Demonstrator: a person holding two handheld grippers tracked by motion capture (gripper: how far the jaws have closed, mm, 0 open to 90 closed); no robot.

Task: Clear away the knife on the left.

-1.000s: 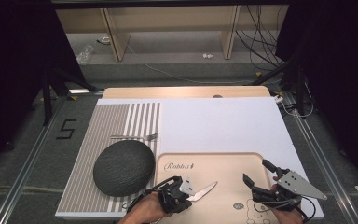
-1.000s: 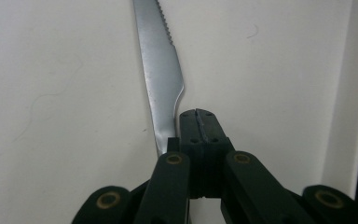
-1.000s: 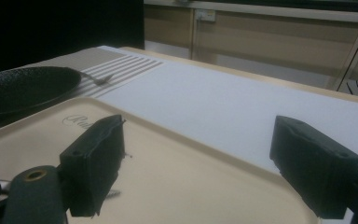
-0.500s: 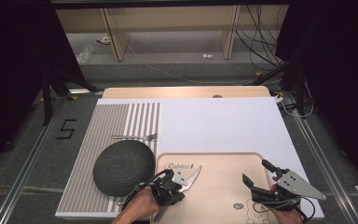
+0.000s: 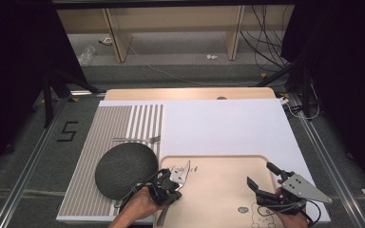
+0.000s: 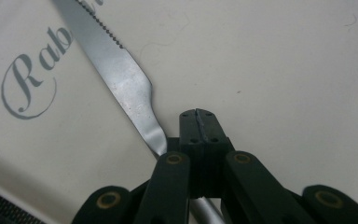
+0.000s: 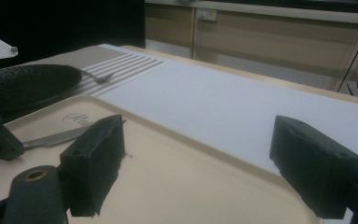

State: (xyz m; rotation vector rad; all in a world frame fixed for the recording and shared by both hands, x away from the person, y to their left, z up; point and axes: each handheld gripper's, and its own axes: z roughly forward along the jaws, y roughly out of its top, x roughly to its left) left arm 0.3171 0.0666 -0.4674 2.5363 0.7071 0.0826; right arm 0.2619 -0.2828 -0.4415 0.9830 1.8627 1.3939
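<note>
Gleaming serrated steel knife (image 6: 121, 79), clamped in left hand-held gripper (image 6: 199, 128)

Shiny polished metal on the knife (image 6: 121, 79), serrated along the upper-left edge; beneath it the tray (image 5: 228, 166) looks smooth, matt cream plastic with printed grey lettering; the dark plate (image 5: 123, 168) at lower left shows a rough, speckled matt finish; the jaws look like matt black plastic with brass-coloured rivets

Grey floor (image 5: 38, 156), wooden shelving (image 5: 171, 21) behind, cables (image 5: 266, 38), dark surroundings.
</note>
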